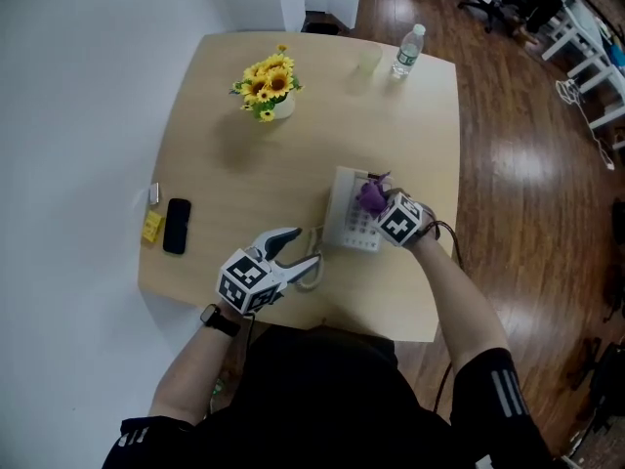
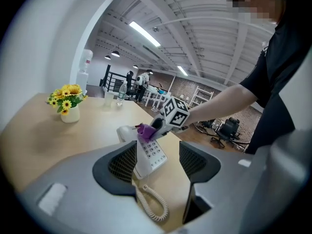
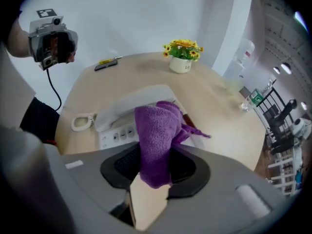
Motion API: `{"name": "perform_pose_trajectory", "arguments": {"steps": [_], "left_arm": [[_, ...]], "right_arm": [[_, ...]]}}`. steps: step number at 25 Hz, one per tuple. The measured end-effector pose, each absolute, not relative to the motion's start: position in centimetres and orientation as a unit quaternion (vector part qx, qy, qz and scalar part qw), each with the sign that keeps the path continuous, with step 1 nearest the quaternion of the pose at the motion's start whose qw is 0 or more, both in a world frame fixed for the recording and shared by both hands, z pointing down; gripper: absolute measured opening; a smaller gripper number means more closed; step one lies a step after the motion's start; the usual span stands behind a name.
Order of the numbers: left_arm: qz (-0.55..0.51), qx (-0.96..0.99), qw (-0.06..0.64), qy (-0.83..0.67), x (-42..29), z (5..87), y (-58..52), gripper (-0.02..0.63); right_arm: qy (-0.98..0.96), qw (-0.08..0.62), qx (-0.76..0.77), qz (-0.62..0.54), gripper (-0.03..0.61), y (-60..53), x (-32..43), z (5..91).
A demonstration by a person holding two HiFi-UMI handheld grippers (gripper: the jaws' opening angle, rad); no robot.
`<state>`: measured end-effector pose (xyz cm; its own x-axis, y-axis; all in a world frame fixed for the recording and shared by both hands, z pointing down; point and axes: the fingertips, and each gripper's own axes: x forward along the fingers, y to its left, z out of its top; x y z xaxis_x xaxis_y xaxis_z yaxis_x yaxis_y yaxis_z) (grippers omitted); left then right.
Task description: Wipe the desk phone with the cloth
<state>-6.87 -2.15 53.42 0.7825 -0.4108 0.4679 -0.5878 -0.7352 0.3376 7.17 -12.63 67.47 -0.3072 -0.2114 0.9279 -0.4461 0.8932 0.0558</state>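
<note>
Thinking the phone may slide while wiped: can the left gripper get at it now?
Probably yes: the left gripper is open, facing the phone with only its cord between; the right gripper holds the cloth farther along.

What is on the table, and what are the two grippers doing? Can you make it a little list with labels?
table: light wood, rounded corners
desk phone: white, near the person's side of the table
coiled cord: beside the phone, on the left
cloth: purple, held over the phone
right gripper: shut on the cloth
left gripper: open, holding nothing, close to the cord
sunflowers: in a white pot at the far side
water bottle: upright, far corner
mobile phone: black, at the left edge
</note>
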Motion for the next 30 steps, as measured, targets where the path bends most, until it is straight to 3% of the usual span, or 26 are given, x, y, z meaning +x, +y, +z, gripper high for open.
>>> {"name": "perform_pose_trajectory", "arguments": {"steps": [13, 22, 30], "left_arm": [[0.182, 0.922, 0.232, -0.250, -5.0, 53.5, -2.1, 0.268], [0.181, 0.919, 0.235, -0.259, -5.6, 53.4, -1.8, 0.268], [0.183, 0.910, 0.244, -0.279, -7.1, 53.9, -1.3, 0.268]], "right_arm": [[-0.817, 0.532, 0.158, 0.157, 0.150, 2.9, 6.2, 71.1], [-0.836, 0.473, 0.247, 0.124, 0.150, -11.4, 5.8, 63.9], [-0.814, 0.522, 0.241, 0.085, 0.152, -18.6, 3.9, 64.2]]}}
